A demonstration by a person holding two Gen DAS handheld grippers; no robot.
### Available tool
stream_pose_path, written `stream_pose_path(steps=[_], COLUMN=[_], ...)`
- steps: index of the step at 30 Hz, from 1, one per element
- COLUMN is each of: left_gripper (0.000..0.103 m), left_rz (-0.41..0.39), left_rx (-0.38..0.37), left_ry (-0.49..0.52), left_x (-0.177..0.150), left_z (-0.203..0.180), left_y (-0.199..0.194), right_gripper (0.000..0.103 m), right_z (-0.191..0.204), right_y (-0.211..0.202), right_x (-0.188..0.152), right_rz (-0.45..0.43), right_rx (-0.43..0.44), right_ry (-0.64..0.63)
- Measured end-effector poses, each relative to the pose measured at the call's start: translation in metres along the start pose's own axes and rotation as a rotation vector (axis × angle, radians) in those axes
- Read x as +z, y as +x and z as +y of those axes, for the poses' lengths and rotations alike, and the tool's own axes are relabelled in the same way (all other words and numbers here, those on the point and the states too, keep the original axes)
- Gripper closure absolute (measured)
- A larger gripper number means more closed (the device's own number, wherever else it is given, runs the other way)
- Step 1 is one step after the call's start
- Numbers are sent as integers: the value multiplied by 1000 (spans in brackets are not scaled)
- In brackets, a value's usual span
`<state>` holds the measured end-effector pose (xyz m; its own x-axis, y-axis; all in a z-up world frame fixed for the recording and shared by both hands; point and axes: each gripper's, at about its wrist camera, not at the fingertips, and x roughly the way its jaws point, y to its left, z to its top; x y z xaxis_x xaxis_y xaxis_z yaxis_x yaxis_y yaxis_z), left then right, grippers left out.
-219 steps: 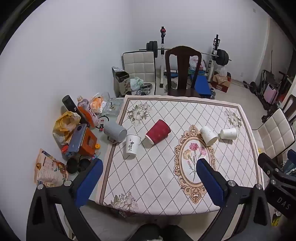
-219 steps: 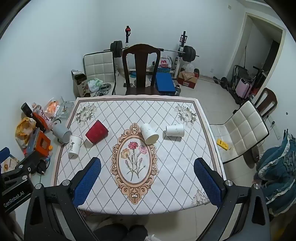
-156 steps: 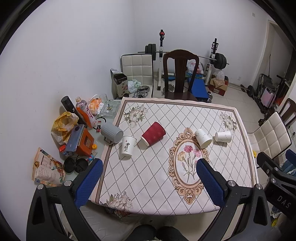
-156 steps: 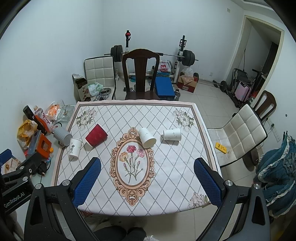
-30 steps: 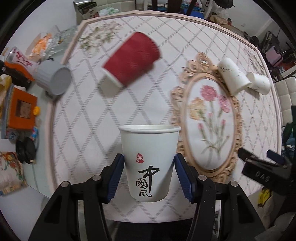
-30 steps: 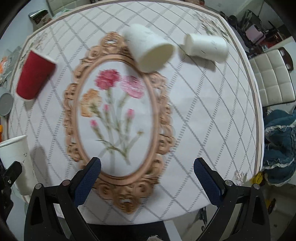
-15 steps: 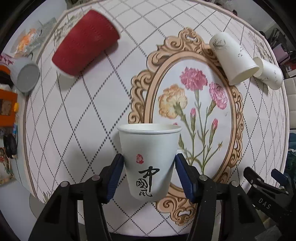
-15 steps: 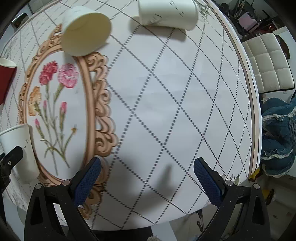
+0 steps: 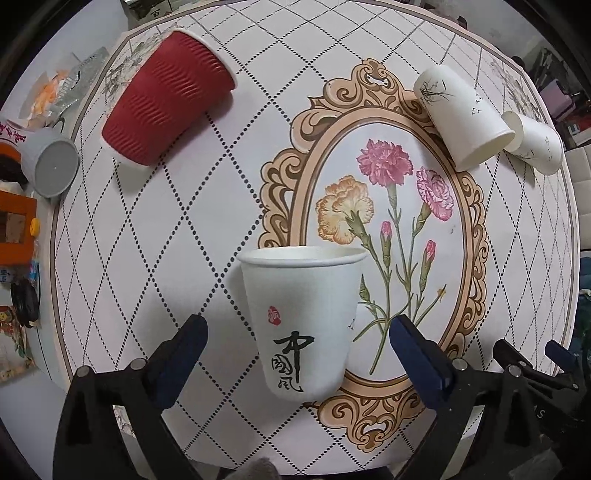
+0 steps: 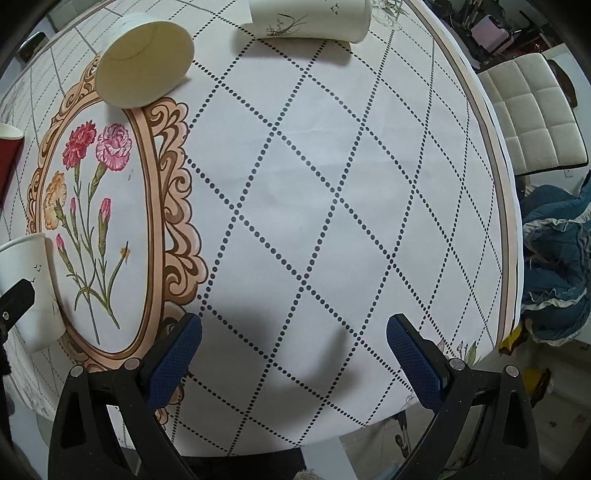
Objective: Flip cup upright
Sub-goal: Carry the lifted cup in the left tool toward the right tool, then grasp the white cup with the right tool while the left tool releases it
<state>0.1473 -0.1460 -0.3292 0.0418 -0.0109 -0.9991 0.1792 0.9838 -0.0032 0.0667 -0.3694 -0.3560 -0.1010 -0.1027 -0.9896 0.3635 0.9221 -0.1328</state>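
A white paper cup with black calligraphy point(image 9: 301, 325) stands upright on the tablecloth at the left edge of the flower medallion. My left gripper point(image 9: 295, 354) is open, its blue pads apart from the cup on either side. The cup also shows at the left edge of the right wrist view point(image 10: 31, 291). A red ribbed cup point(image 9: 166, 99) lies on its side at the far left. Two white cups point(image 9: 463, 118) point(image 9: 535, 142) lie on their sides at the far right; they also show in the right wrist view point(image 10: 144, 59) point(image 10: 310, 16). My right gripper point(image 10: 293, 350) is open and empty over the tablecloth's right half.
A grey cup point(image 9: 50, 168), an orange box point(image 9: 14, 221) and other clutter sit off the table's left edge. A white padded chair point(image 10: 535, 114) and blue bedding point(image 10: 557, 254) lie beyond the table's right edge point(image 10: 506, 221).
My left gripper has opened and let go of the calligraphy cup, which now stands on the table. My right gripper has moved slightly closer to the table.
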Motion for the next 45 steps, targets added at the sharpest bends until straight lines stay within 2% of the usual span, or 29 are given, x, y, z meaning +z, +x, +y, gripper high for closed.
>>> stream_pose_path(steps=[9, 11, 17, 20, 26, 31, 36, 45], left_gripper=[2, 2, 2, 2, 2, 2, 2, 2], left_rz=[-31, -60, -212, -240, -199, -141, -108, -61], left_rx=[-6, 7, 95, 132, 205, 233, 253, 237], left_ry=[-9, -3, -35, -71, -144, -202, -217, -211], left_x=[-16, -19, -31, -34, -60, -75, -82, -75], left_z=[25, 32, 68, 92, 142, 169, 182, 187], left_y=[-17, -27, -68, -75, -62, -37, -22, -4], right_gripper=[2, 2, 2, 2, 2, 2, 2, 14], right_z=[4, 4, 9, 20, 68, 126, 163, 205], right_y=[-14, -15, -29, -39, -67, -85, -86, -65], right_x=[-3, -4, -9, -13, -17, -19, -17, -7], right_rz=[-24, -28, -47, -58, -88, -109, -108, -49], right_rx=[-1, 0, 4, 21, 86, 139, 159, 165], right_ry=[10, 12, 15, 6, -55, -145, -219, -275])
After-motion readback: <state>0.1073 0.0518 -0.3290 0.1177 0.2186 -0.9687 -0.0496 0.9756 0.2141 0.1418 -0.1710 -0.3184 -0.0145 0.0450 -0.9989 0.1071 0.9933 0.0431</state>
